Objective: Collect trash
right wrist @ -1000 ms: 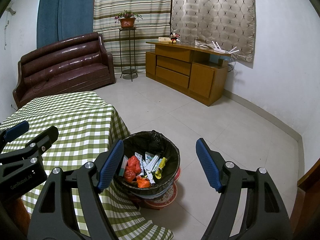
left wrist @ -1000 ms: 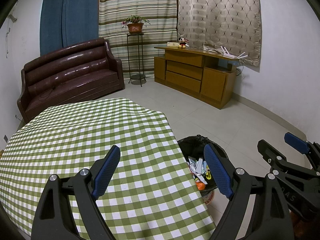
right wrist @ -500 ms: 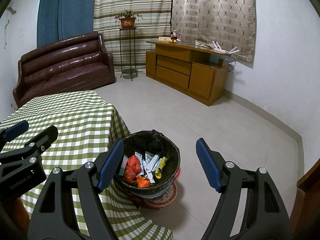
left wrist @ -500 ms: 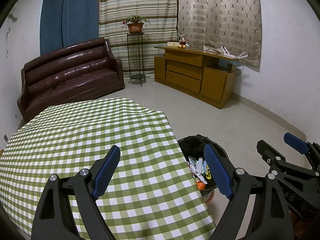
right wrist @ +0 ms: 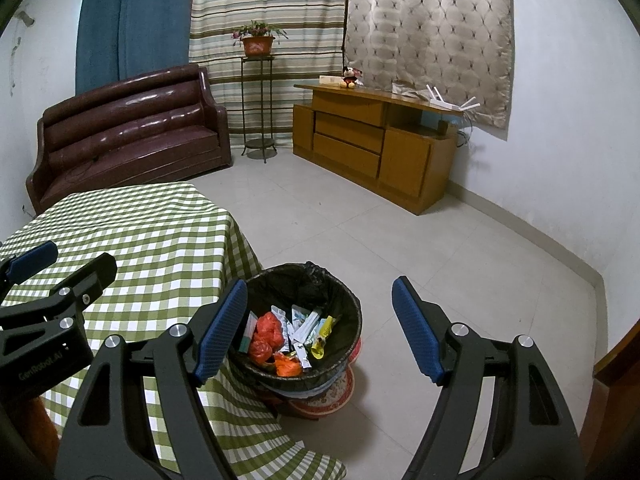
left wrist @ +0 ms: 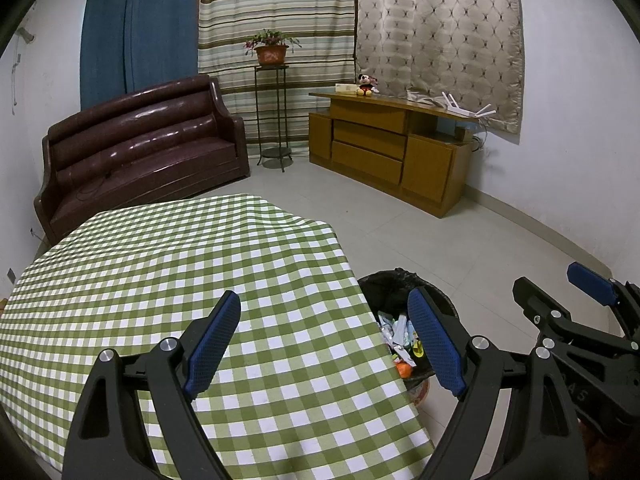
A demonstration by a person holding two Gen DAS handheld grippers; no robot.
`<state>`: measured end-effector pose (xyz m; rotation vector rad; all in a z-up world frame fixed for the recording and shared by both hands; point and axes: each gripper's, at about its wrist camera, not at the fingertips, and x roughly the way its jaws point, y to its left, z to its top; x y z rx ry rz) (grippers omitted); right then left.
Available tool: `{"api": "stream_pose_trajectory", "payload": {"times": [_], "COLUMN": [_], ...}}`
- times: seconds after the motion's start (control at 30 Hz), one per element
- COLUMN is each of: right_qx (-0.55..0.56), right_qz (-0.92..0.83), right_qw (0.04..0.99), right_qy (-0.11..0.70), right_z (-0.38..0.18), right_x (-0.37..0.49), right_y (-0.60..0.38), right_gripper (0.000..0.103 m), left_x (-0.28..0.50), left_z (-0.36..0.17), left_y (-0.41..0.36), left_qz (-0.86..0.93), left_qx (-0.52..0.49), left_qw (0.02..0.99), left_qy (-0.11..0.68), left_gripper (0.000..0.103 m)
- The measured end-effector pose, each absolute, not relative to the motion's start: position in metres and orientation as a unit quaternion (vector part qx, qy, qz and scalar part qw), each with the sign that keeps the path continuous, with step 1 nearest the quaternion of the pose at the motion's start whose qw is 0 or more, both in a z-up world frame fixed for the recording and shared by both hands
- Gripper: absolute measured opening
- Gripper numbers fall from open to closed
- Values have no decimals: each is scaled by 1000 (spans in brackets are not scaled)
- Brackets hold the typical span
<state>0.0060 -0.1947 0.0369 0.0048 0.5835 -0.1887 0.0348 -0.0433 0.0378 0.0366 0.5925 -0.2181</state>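
A black-lined trash bin [right wrist: 344, 300] stands on the floor by the table's right edge; it also shows in the left wrist view [left wrist: 384, 284]. It holds several wrappers and orange bags [right wrist: 268, 332]. My left gripper [left wrist: 324, 340] is open and empty above the green checked tablecloth [left wrist: 160, 264]. My right gripper [right wrist: 318, 328] is open and empty above the bin. No loose trash shows on the cloth.
A brown sofa [left wrist: 136, 152] stands at the back left, a plant stand [left wrist: 272, 112] behind it, a wooden cabinet [left wrist: 392, 148] at the back right. A patterned mat [right wrist: 332, 396] lies under the bin. Tiled floor [right wrist: 440, 264] spreads to the right.
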Motion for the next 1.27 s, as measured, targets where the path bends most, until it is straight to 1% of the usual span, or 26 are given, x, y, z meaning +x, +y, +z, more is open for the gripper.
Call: {"api": "stream_pose_trajectory", "payload": {"times": [0.33, 1.03, 1.1, 1.13, 1.17, 1.27], "right_qx": [-7, -65, -70, -73, -75, -76], "right_qz": [-62, 81, 97, 105, 112, 135], "right_qw": [952, 937, 932, 929, 926, 915], "right_qy": [299, 332, 342, 348, 353, 373], "right_z": [33, 18, 14, 11, 8, -1], "right_x": [25, 99, 108, 112, 116, 134], "right_y": [-157, 4, 20, 28, 37, 67], "right_gripper": [74, 74, 75, 81, 82, 82], "left_x": [46, 51, 52, 53, 55, 58], "left_z": [28, 1, -4, -8, -11, -22], "left_y": [2, 152, 167, 177, 186, 214], "left_qz": [-67, 67, 84, 93, 99, 117], "left_qx": [-4, -29, -31, -32, -35, -46], "left_qw": [948, 944, 939, 936, 932, 922], "left_qy": [312, 323, 331, 337, 346, 366], "left_gripper": [83, 84, 84, 84, 84, 84]}}
